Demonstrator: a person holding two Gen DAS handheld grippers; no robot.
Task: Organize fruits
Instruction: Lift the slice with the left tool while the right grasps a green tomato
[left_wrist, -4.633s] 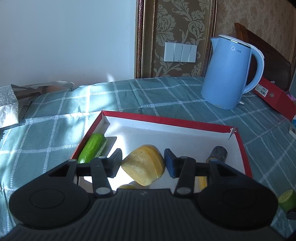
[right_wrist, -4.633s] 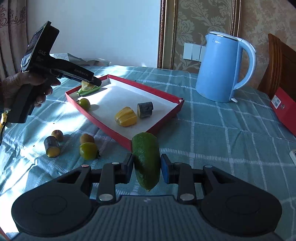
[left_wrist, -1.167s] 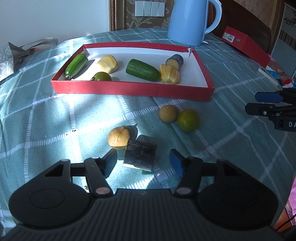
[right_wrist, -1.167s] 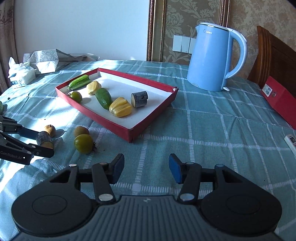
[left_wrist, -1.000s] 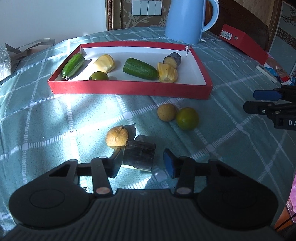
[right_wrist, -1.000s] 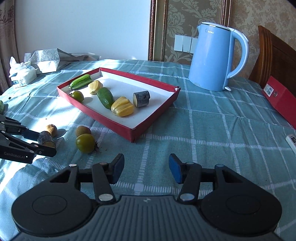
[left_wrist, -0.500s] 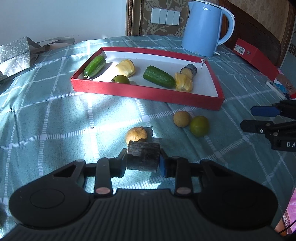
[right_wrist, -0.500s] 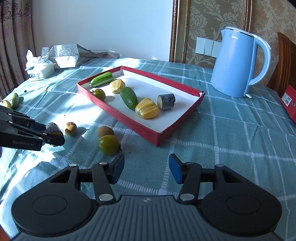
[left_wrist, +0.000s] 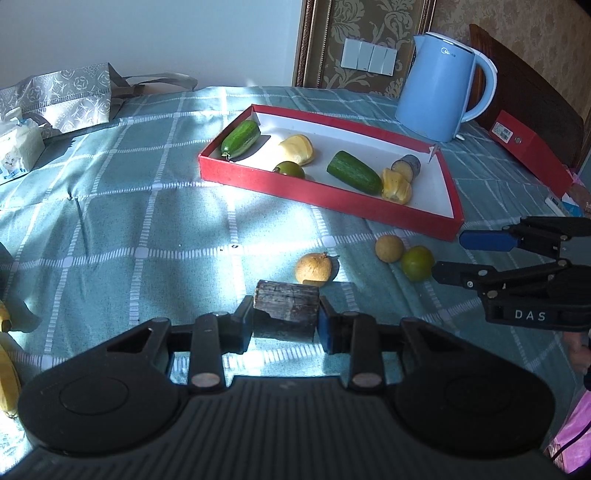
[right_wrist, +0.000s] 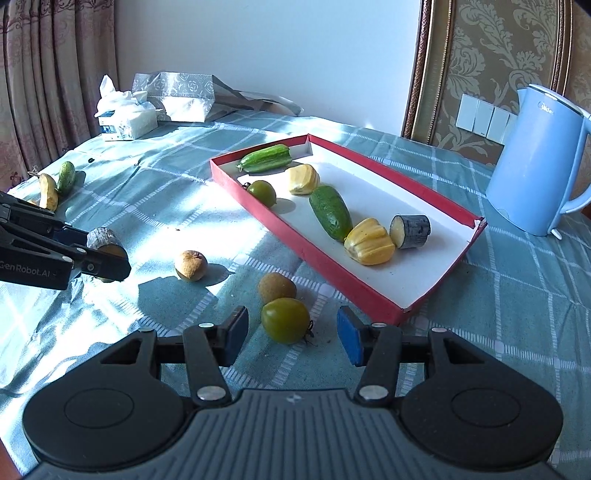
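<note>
Left gripper (left_wrist: 286, 325) jaws clamped on dark eggplant chunk (left_wrist: 286, 306), lifted clear of table (left_wrist: 110, 221). Right gripper (right_wrist: 291, 338) jaws apart, green tomato (right_wrist: 285, 320) between, untouched. Red tray (right_wrist: 332, 280) holds six pieces: two cucumbers, two yellow pieces, one tomato, one eggplant chunk. Two brown fruits loose. Only right view shows small cucumber (right_wrist: 66, 177) at far table edge.

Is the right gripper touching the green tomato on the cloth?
Apart. In the right wrist view the green tomato lies between the open jaws of the right gripper, with cloth visible on both sides.
</note>
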